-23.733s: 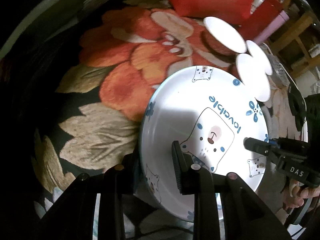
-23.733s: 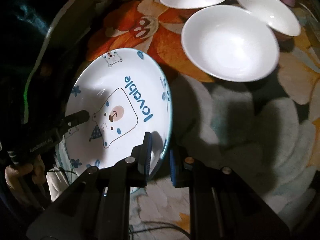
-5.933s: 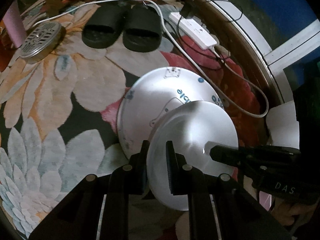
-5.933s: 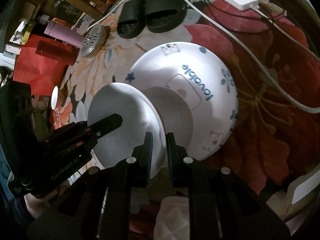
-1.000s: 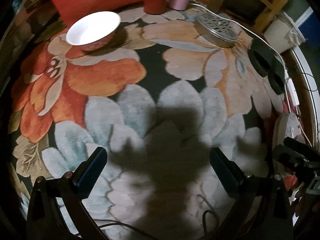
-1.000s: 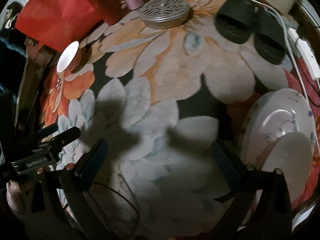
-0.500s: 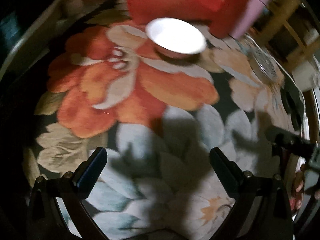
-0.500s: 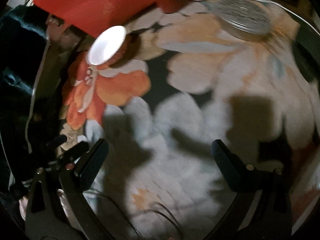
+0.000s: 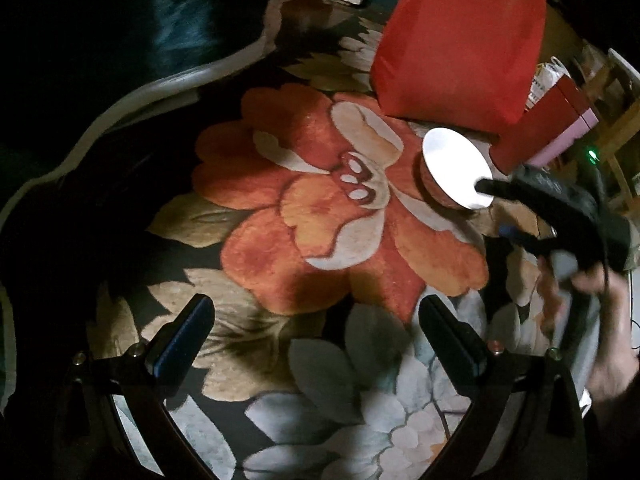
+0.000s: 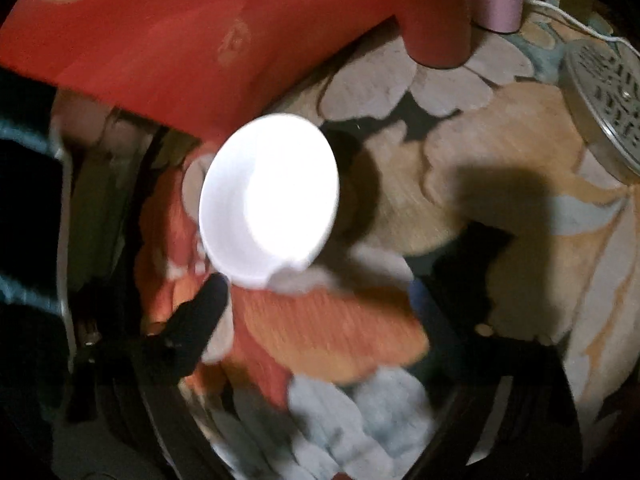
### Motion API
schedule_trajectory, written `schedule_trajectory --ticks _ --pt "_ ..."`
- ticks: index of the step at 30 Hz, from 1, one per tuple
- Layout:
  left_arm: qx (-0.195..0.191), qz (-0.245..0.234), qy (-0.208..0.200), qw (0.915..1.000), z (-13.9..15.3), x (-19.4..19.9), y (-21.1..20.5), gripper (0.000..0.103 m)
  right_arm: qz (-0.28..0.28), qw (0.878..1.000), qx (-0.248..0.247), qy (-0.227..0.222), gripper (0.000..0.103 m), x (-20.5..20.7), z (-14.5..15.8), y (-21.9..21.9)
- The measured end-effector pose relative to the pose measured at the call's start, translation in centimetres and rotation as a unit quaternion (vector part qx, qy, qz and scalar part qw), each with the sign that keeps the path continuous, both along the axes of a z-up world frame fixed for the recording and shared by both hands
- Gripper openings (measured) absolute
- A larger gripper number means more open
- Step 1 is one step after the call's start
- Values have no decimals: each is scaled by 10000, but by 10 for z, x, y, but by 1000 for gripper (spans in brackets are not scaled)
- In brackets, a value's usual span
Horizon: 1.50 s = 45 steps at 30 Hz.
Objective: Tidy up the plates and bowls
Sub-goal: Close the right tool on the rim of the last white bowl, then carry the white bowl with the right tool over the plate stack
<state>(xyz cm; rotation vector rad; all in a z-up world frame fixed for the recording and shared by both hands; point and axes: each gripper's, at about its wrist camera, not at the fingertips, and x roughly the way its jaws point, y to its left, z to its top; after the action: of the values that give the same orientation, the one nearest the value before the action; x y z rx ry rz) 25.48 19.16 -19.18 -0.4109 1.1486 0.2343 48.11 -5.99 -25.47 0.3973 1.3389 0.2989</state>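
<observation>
step: going for the last white bowl (image 10: 269, 199) on the floral rug (image 9: 320, 240), by the red bag (image 9: 460, 40) | right tool (image 10: 320, 300) closing, bowl not between its jaws yet (blurry) | left tool (image 9: 316, 336) wide open, empty | next: straddle the rim, pinch

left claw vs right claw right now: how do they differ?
1. The left claw stands wide open; the right claw is open too, but its jaws are closing.
2. The right claw's tips are at the near rim of the white bowl, not gripping it. The left claw is well short of the bowl, with only rug between its fingers.
Shared: both point down at the rug, and neither holds anything.
</observation>
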Motion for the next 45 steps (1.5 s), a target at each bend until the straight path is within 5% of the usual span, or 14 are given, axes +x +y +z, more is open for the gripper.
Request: schedule_trajectory --ticks 4,6,13,16,22,29,35,37,41,43,45 --pt "-58 32 84 9999 -8 -6 8 102 -317 9977 251 548 48 18 -25 8" --pt "-89 63 118 9999 -11 -8 13 102 -238 9961 252 817 20 22 -35 13" --pt "-105 104 154 9998 -15 -13 23 102 106 9908 988 921 14 1 -43 -1" --pt "-129 85 200 9997 -19 -14 22 102 763 9843 1178 1068 12 -18 -46 5" --pt "-238 -188 373 9988 -34 -13 5 102 2183 9525 1491 1511 12 -78 -49 25" --pt "-374 -619 546 9959 -57 -13 -23 101 2892 9401 1154 1389 16 -126 -40 32" --pt "-413 -644 746 9943 -82 -12 -30 72 2686 9577 523 894 18 -142 -34 28" --pt "-456 -733 823 9929 -87 -10 -34 44 2624 9618 327 706 18 -150 -31 29" --pt "-550 -902 844 9908 -92 -8 -44 35 2489 9655 192 736 18 -158 -38 35" --pt "-662 -960 860 9894 -91 -7 -48 15 2426 9656 208 907 17 -152 -46 43" --pt "-557 -1021 825 9898 -87 -6 -54 15 2427 9658 114 904 16 -156 -44 44"
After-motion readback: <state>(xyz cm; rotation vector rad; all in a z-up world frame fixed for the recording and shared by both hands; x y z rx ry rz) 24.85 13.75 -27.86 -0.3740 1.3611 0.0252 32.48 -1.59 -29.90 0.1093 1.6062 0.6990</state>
